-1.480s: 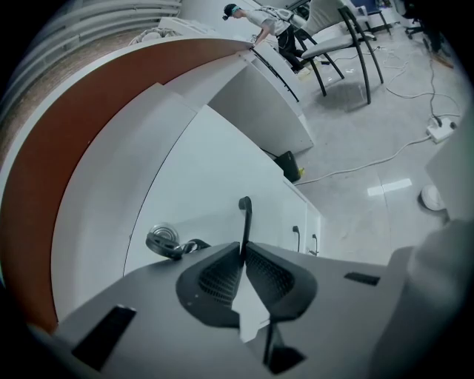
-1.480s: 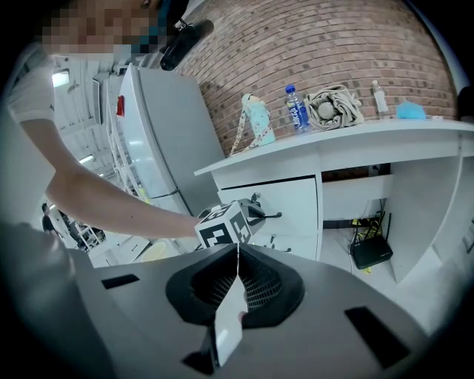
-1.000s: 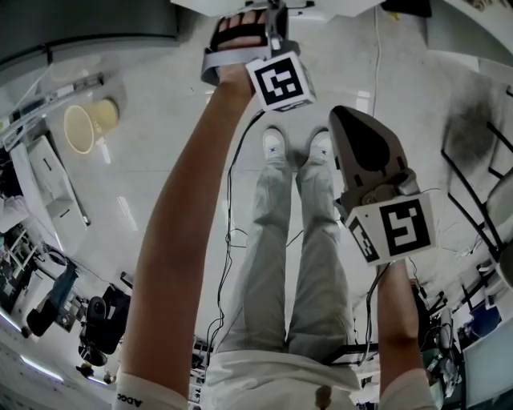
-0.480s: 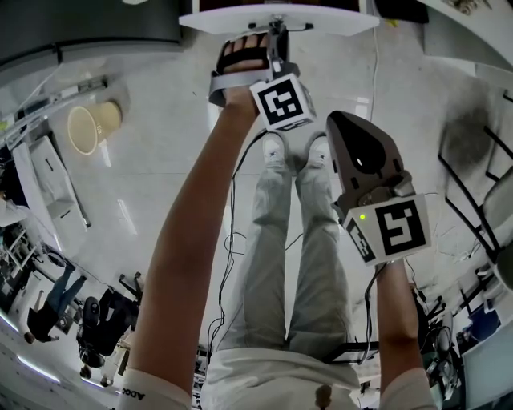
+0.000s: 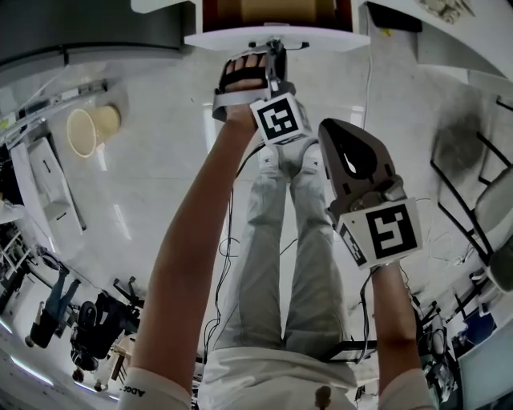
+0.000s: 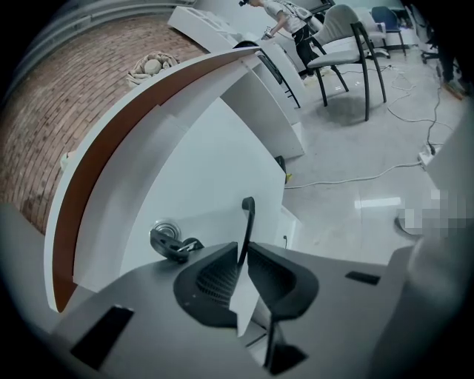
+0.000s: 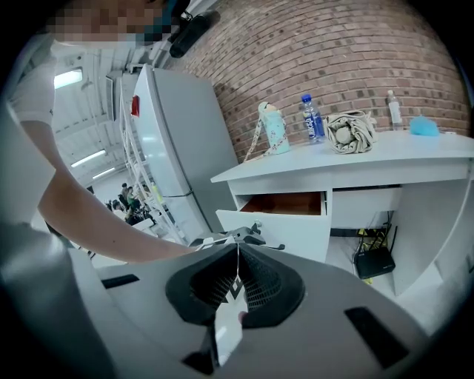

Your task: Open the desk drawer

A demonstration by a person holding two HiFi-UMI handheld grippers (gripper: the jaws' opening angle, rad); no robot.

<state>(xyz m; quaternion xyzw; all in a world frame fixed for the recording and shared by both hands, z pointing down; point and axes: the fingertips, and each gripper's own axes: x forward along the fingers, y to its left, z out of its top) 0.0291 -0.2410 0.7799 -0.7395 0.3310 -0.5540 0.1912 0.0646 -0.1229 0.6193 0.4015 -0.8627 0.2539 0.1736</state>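
Note:
The white desk drawer (image 5: pixel 321 37) stands pulled out, its brown inside (image 5: pixel 272 10) showing at the top of the head view. My left gripper (image 5: pixel 276 46) reaches its front panel (image 6: pixel 192 170). The thin black handle (image 6: pixel 247 218) sits between the left gripper's (image 6: pixel 244 274) pads, and the jaws are opening around it. A lock with a key (image 6: pixel 169 242) is beside the handle. My right gripper (image 5: pixel 353 160) hangs back over the floor, shut and empty. The right gripper view shows its pads (image 7: pixel 235 277) together and the open drawer (image 7: pixel 285 222) beyond.
On the desk top (image 7: pixel 355 159) stand a bottle (image 7: pixel 311 118), a patterned cup and a crumpled bag (image 7: pixel 348 132). A black router (image 7: pixel 374 260) sits under the desk. Chairs (image 6: pixel 348 44) and floor cables are to the right, a yellow bucket (image 5: pixel 88 126) to the left.
The drawer has come out toward me with the left hand, and its brown inside has come into view. The right gripper has stayed where it was.

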